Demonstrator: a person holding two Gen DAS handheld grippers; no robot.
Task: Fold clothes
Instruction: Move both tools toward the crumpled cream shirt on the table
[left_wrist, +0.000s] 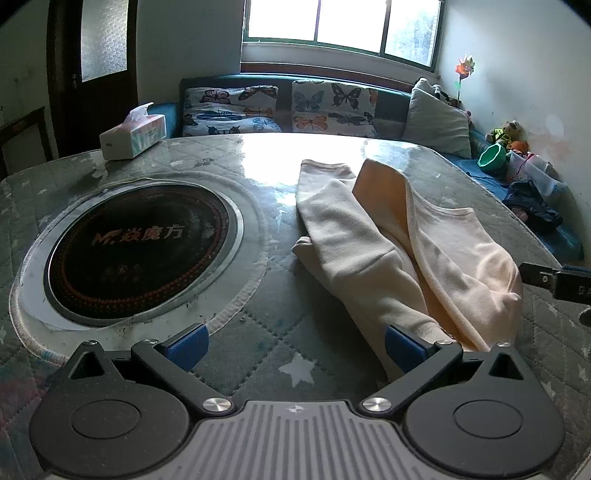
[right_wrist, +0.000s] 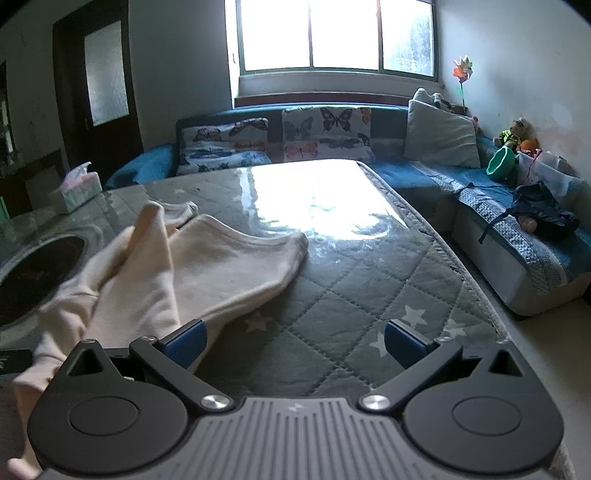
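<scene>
A cream garment lies crumpled on the quilted table cover, one part raised in a ridge. My left gripper stands open just in front of its near end, with the right fingertip over the cloth's edge and nothing between the pads. In the right wrist view the same garment lies to the left. My right gripper is open above the bare cover, its left fingertip next to the cloth's hem. The right gripper's black body shows at the left wrist view's right edge.
A round black cooktop is set into the table at the left. A tissue box stands at the far left corner. A blue sofa with butterfly cushions, toys and dark clothes runs along the back and right. The table edge is at the right.
</scene>
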